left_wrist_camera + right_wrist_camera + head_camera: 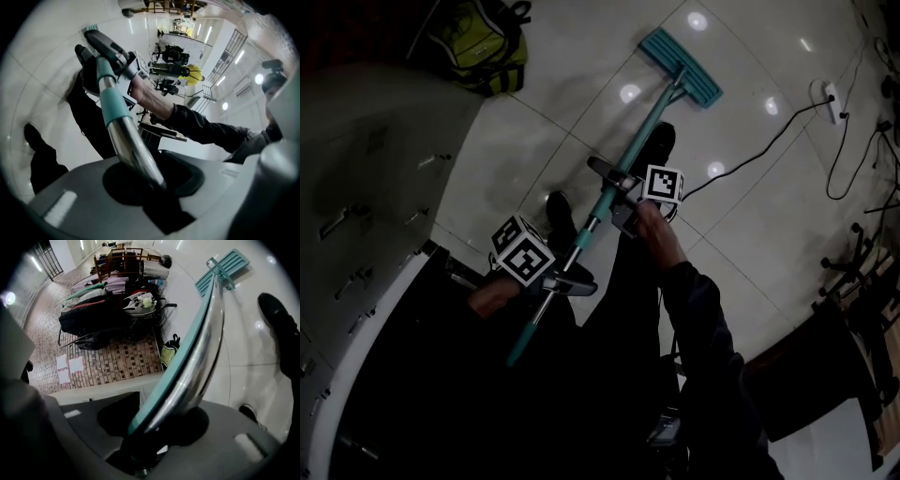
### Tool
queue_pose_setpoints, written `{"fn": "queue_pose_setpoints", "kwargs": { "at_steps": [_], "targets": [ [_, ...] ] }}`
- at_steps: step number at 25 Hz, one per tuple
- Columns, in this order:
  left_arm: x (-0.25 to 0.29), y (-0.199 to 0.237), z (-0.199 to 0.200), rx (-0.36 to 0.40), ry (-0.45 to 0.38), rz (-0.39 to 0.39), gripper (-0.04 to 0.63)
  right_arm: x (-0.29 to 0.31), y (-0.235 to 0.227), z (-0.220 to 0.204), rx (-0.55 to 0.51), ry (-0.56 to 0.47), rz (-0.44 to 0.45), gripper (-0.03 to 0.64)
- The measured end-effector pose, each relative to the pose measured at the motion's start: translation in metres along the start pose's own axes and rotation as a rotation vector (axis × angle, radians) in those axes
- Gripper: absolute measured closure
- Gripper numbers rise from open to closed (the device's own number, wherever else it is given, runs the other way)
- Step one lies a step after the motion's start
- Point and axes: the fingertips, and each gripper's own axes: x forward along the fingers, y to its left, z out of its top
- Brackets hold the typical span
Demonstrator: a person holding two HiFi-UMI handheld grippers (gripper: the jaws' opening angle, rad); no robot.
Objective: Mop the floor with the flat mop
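Your left gripper (150, 183) has its jaws pinched on the flat mop's handle (642, 131). In the left gripper view the chrome tube comes straight up out of the dark seat between them. Just past those jaws the tube runs into a teal collar. Farther along the same line sits your right gripper (159, 427).

Its jaws are also clamped on the handle, which fills the gap between them in the right gripper view. Between the two pairs of jaws the handle is bare chrome. Behind the left jaws a short teal end sticks out toward your body.

Ahead of the right jaws the handle slopes away and down to the mop head (680, 66). The head is a teal rectangle lying flat on the pale, glossy tiled floor (581, 84), well out from both grippers.

One dark shoe (661, 141) stands just beside the handle, a little beyond the right jaws. The other shoe (560, 214) is near the left jaws, on the side away from the right gripper.

Far out past the left jaws and off to their left, a yellow-green backpack (478, 42) rests on the floor. Off to the right of the right jaws, a dark cable (759, 141) trails across the tiles to a power strip (832, 101). It is well apart from the mop head.
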Motion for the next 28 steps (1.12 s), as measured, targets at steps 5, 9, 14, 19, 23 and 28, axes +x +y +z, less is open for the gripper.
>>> {"fn": "queue_pose_setpoints", "kwargs": {
  "at_steps": [5, 9, 14, 19, 23, 28],
  "targets": [
    [-0.012, 0.021, -0.083, -0.029, -0.002, -0.006, 0.469, 0.027, -0.016, -0.087, 0.036, 0.009, 0.001, 0.443],
    [-0.020, 0.030, -0.121, -0.052, -0.005, -0.031, 0.465, 0.039, -0.030, -0.133, 0.098, 0.003, -0.003, 0.443],
    [-0.022, 0.035, -0.125, -0.055, 0.022, -0.030, 0.462, 0.037, -0.043, -0.138, 0.113, -0.024, -0.012, 0.443],
    [-0.018, 0.031, -0.099, -0.052, 0.009, -0.029, 0.462, 0.031, -0.042, -0.111, 0.105, -0.026, -0.024, 0.443],
    [-0.012, 0.019, -0.052, -0.058, -0.010, -0.053, 0.462, 0.018, -0.037, -0.062, 0.114, -0.062, -0.025, 0.445],
    [-0.006, -0.002, 0.021, -0.052, -0.018, -0.049, 0.456, -0.001, -0.022, 0.011, 0.102, -0.068, -0.003, 0.445]
  ]
}}
